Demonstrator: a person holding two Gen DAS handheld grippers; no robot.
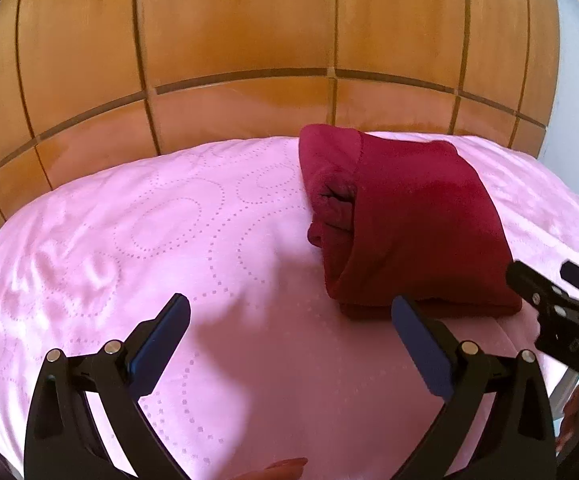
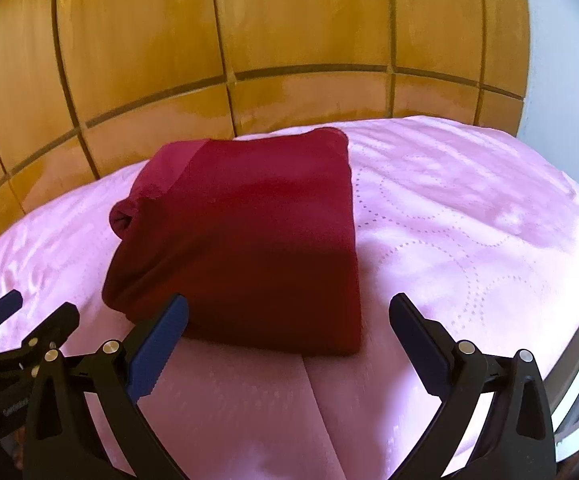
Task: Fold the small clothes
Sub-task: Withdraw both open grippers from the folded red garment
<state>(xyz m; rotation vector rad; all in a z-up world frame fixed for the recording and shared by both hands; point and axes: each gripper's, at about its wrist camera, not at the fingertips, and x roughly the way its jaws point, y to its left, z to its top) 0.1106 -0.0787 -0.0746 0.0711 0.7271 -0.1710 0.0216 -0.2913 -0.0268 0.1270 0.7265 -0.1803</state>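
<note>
Dark red garment [image 2: 245,240], folded into a thick rectangular bundle, lying on the pink bedcover [image 2: 469,216] with dotted ring stitching, toward the far side near the wooden panelled wall [image 2: 289,28]. Rolled layers visible at the bundle's left end in the left wrist view. Left gripper [image 1: 290,308] spread wide, empty, low over the cover just left of the bundle's near corner. Right gripper [image 2: 288,307] likewise spread wide, empty, its left finger [image 2: 161,344] overlapping the garment's near edge, perhaps touching it, hard to say through the fisheye. Both grippers side by side, close to each other.
</note>
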